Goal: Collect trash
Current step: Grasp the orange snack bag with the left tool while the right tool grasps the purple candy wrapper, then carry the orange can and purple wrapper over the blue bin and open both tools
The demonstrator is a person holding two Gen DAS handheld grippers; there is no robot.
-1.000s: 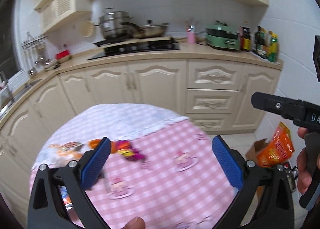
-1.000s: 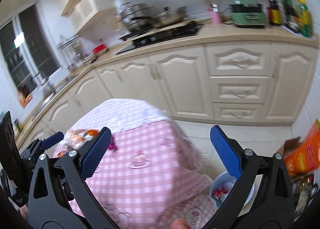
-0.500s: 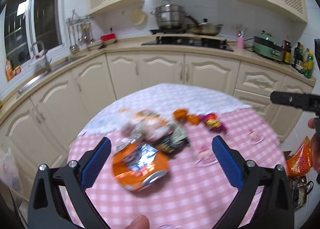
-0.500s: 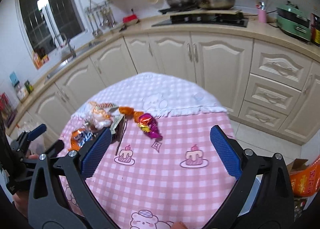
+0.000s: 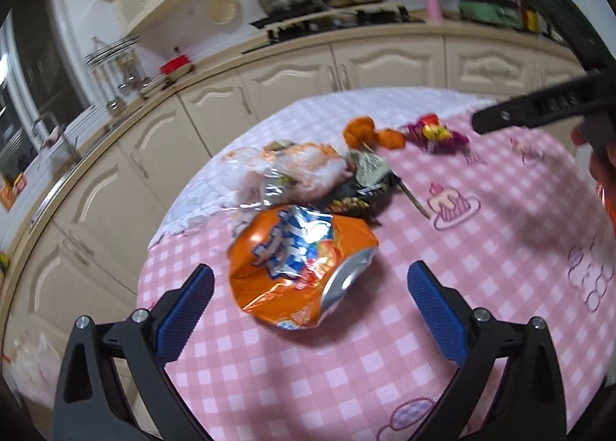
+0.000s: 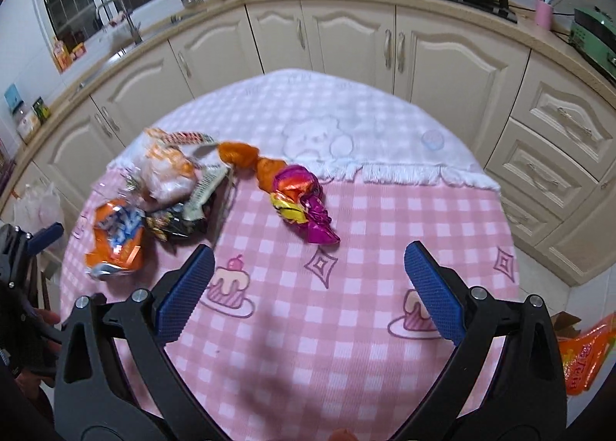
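So: left gripper [image 5: 310,292] has its jaws wide apart, nothing between the pads, hovering over the table [image 5: 346,371] with the crushed orange can [image 5: 298,267] just ahead of the gap, lying on its side, open end toward 4 o'clock. Beyond the can, at 12, a crumpled clear bag [image 5: 287,171] touches a dark wrapper [image 5: 360,198]; orange wrappers [image 5: 371,133] at about 1 o'clock, then a purple foil wrapper [image 5: 437,134] further right. Right gripper [image 6: 308,281] also spread wide and empty, above the pink checked cloth. Purple foil wrapper [image 6: 304,202] sits straight ahead at 12, near but not touching the pads. Orange wrappers [image 6: 250,160] touch its far end toward 11. Clear bag [image 6: 169,171] and dark wrapper [image 6: 177,223] at 10, the can [image 6: 115,238] at 9 by the table's left edge, just beside the left gripper's blue tip. Orange packet [image 6: 585,356] low at 4, off the table. Cabinets [image 6: 385,40] behind.
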